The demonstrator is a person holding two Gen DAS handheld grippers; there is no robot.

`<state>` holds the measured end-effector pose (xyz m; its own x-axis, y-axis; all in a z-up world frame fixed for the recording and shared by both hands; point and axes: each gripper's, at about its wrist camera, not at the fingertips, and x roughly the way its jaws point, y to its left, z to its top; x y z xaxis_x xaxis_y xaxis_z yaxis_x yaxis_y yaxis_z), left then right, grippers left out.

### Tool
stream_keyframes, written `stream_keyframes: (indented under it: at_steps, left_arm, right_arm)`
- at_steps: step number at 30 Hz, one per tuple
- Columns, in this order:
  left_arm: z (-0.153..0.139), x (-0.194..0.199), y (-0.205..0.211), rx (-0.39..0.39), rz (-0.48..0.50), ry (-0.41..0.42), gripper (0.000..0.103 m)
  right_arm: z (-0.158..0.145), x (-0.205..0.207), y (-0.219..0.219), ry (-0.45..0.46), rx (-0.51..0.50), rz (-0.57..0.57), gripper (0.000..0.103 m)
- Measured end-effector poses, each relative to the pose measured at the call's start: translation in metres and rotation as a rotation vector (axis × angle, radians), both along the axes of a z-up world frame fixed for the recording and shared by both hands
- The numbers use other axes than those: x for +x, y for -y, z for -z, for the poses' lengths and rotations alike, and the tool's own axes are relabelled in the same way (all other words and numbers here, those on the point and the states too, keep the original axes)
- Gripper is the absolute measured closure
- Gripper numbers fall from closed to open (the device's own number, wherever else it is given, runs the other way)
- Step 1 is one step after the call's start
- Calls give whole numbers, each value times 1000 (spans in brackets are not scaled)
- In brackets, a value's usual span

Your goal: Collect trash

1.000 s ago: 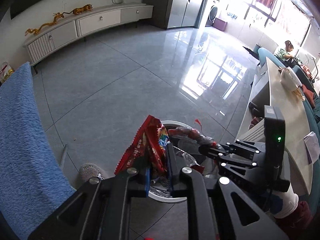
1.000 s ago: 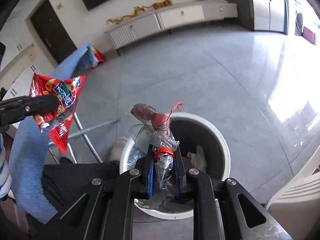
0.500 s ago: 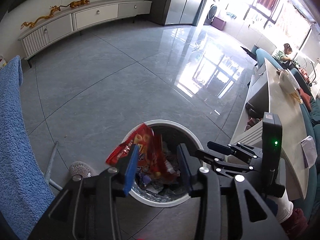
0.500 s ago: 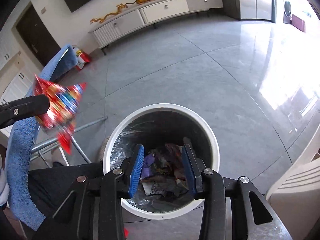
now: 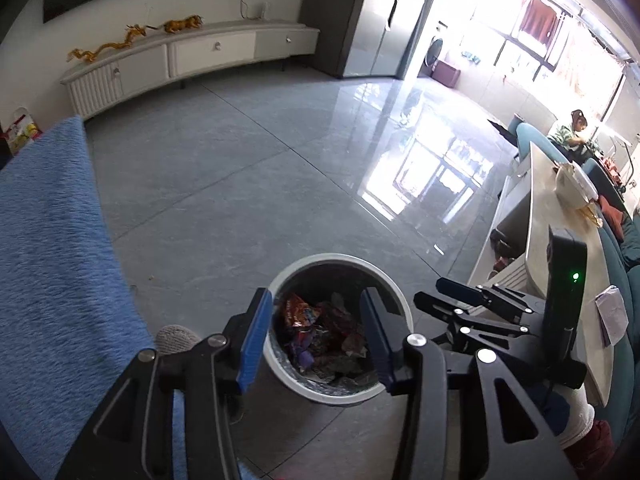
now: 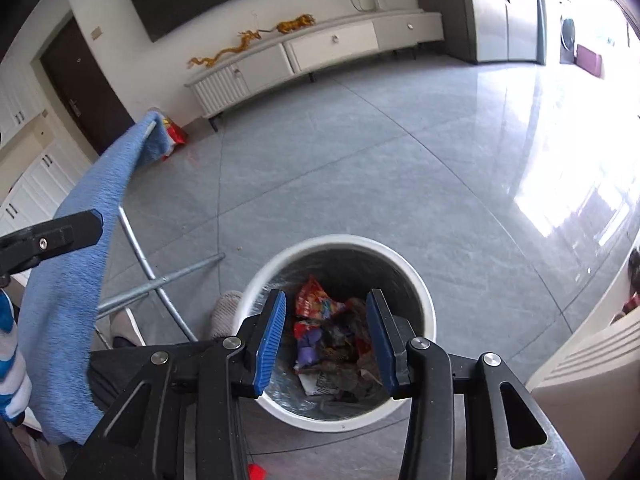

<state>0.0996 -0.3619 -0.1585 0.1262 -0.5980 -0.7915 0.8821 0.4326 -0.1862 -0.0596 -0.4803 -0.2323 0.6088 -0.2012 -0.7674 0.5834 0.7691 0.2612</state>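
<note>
A white round trash bin (image 5: 392, 284) stands on the grey tiled floor, lined with a bag and holding several wrappers. A red snack bag (image 5: 298, 312) lies on top of the trash inside. My left gripper (image 5: 316, 330) hangs open and empty above the bin. My right gripper (image 6: 326, 330) is also open and empty above the same bin (image 6: 424, 292), with the red snack bag (image 6: 314, 300) and other crumpled trash below it. The right gripper shows in the left wrist view (image 5: 472, 300), and a left finger (image 6: 52, 236) in the right wrist view.
A blue towel (image 5: 52, 248) hangs on a metal rack (image 6: 156, 276) left of the bin. A slippered foot (image 6: 224, 308) is beside the bin. A long table (image 5: 560, 240) and sofa stand on the right. A low white cabinet (image 5: 180, 60) lines the far wall.
Both grippers opened over the bin. The clear plastic trash dropped from the right gripper, then the red snack bag dropped from the left; both now lie inside the bin.
</note>
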Motion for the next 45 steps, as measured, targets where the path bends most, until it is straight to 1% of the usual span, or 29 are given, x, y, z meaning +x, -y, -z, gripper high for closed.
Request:
stream_keyframes:
  at_steps: [2,4,7,9,12,13,14,16,18,20,22,25,26,28,29,32,35,37,40,43,45]
  left_arm:
    - [-13,4,-21,-22,-38,33,49]
    - [-28,10,-44,-44,-84,69,49]
    - [-48,16,-77,-69,-158,115,46]
    - [-62,19,-106,-86,-223,159,38]
    - [-81,21,-155,-109,-321,237,37]
    - [-86,21,-174,-116,-360,261,37]
    - [-92,20,-192,-122,-403,284,36]
    - [-101,19,-228,-135,-489,319,34]
    - [-109,17,-264,-143,-578,355,33]
    - [-116,12,-291,-143,-648,389,32]
    - [-123,5,-316,-143,-715,431,31]
    - [-134,-10,-348,-133,-820,499,26]
    - [-136,-16,-356,-137,-845,511,24]
    - [-142,-23,-372,-142,-901,541,23]
    - [-144,-27,-377,-138,-921,559,21]
    - [-152,-41,-388,-119,-994,623,18]
    - [-157,-49,-395,-109,-1043,653,16]
    - [-157,-50,-396,-100,-1063,664,14]
    - [-159,-61,-399,-116,-1070,677,14]
    - [-165,-74,-400,-125,-1081,720,14]
    - [-169,-74,-397,-129,-1080,739,14]
  right_arm:
    - [-13,6,-8,20,-18,-21,61]
    - [-32,15,-21,48,-45,-52,59]
    - [-63,30,-45,99,-89,-109,53]
    - [-86,43,-66,139,-126,-157,49]
    - [-116,61,-98,196,-174,-232,45]
    - [-127,68,-111,213,-193,-259,39]
    - [-139,75,-128,235,-217,-290,31]
    - [-156,84,-157,277,-252,-340,23]
    - [-174,94,-189,324,-278,-398,19]
    - [-188,100,-218,360,-305,-445,14]
    - [-199,101,-242,395,-329,-473,11]
    - [-216,101,-273,453,-340,-493,4]
    - [-221,100,-282,471,-338,-492,1]
    - [-228,98,-296,498,-339,-490,1]
    - [-230,96,-302,511,-341,-484,1]
    - [-238,90,-321,544,-368,-446,0]
    - [-241,78,-334,565,-395,-441,0]
    - [-245,72,-341,571,-424,-437,0]
    - [-248,60,-348,576,-463,-435,0]
    - [-251,51,-350,586,-494,-424,0]
    - [-254,46,-351,594,-501,-418,0]
